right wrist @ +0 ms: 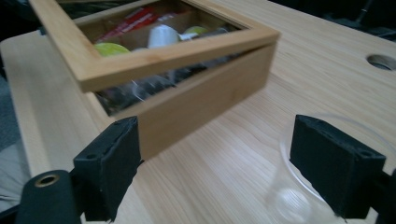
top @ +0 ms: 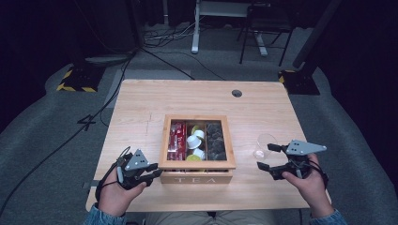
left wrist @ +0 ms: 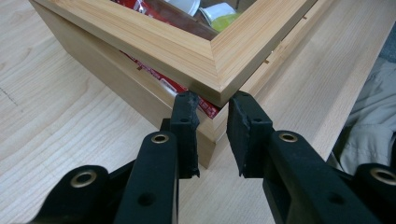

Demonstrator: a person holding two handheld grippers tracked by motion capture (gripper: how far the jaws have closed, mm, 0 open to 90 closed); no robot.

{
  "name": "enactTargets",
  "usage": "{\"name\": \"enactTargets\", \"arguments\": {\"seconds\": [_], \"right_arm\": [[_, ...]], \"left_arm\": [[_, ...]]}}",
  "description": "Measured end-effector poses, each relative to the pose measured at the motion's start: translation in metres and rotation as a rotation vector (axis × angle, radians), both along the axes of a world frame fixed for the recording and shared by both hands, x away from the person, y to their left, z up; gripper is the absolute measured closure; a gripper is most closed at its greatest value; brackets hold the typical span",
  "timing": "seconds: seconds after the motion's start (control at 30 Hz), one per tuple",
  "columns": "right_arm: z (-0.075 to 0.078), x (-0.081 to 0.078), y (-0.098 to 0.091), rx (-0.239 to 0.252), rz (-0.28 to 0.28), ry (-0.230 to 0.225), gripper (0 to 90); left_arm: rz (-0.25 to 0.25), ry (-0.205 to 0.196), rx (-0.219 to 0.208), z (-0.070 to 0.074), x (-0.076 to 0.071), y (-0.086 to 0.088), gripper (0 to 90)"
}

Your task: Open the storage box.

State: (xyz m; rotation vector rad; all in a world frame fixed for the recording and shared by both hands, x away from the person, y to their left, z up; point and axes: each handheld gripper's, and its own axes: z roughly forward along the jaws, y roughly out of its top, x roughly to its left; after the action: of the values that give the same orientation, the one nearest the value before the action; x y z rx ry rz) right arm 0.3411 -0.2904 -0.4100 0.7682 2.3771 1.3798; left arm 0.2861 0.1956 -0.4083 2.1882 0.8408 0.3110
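A: How is the tea box (top: 197, 145) seen?

B: A pale wooden box marked TEA, set mid-counter (top: 141, 103), its glass-paned lid (left wrist: 187, 51) raised slightly. Red packets, white pods and dark sachets are seen inside.

A: And the tools?

B: The left tool (left wrist: 212, 123) is nearly closed at the lid's near corner; a grip cannot be told. The right tool (right wrist: 233, 163) is held wide open, nothing gripped, beside a clear plastic cup (right wrist: 299, 196).

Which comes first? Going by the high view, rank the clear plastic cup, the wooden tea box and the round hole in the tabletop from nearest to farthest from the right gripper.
From the right gripper:
1. Clear plastic cup, right at its jaws, on the table's right side.
2. Wooden tea box, to its left, at the table's middle.
3. Round hole, near the table's far edge.
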Motion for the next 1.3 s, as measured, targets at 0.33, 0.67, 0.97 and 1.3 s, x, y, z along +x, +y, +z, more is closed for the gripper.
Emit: {"name": "enactTargets", "arguments": {"seconds": [0.33,0.67,0.97,1.3], "right_arm": [[0.004,-0.006,0.057,-0.136,0.13,-0.058,16.8],[-0.003,-0.007,0.092,-0.228,0.208,-0.147,26.0],[-0.001,-0.006,0.096,-0.256,0.193,-0.21,30.4],[0.004,-0.011,0.099,-0.298,0.197,-0.24,35.8]], "left_arm": [[0.004,-0.01,-0.028,0.004,0.001,0.002,73.6],[0.0,-0.011,-0.03,0.004,0.001,0.003,73.9],[0.002,-0.005,-0.039,0.001,0.002,0.002,74.0],[-0.002,-0.019,-0.063,-0.002,0.004,0.001,72.8]]}}
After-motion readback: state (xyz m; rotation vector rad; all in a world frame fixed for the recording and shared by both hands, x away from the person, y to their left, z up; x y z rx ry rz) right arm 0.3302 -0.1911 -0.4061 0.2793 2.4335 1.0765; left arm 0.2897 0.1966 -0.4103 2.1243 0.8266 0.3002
